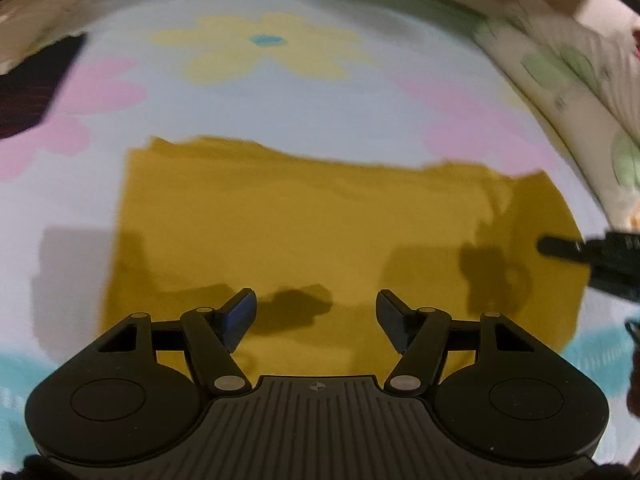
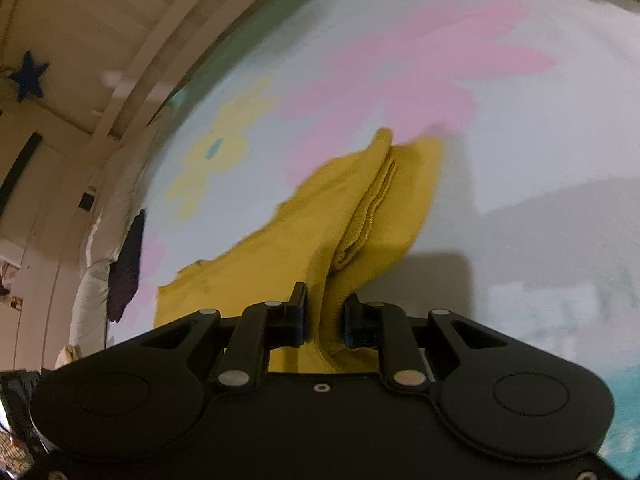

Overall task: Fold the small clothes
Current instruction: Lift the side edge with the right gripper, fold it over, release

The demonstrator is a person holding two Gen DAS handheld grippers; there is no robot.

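Pinched between the right claw (image 2: 325, 320): a bunched edge of mustard-yellow knit garment (image 2: 304, 236), long axis across the flower-printed bedspread (image 1: 280, 92). Left claw (image 1: 316, 320) wide, empty, above the near hem.

The garment (image 2: 320, 216) is mustard cloth, a matt fine knit with a ribbed, layered hem showing where it bunches in the right wrist view. It lies on a bedcover (image 1: 320, 104) of soft matt fabric, pale with flat printed flowers in pink and yellow; its surface looks slightly fuzzy. Both tongs, left (image 1: 316, 320) and right (image 2: 325, 320), are matt black plastic with smooth arms, small dull metal pivot pins and a ribbed panel on the left body. The finger pads (image 1: 240, 316) look like dark blue rubber with a faint sheen. A dark cloth (image 1: 32, 92) at the cover's edge is matt too.
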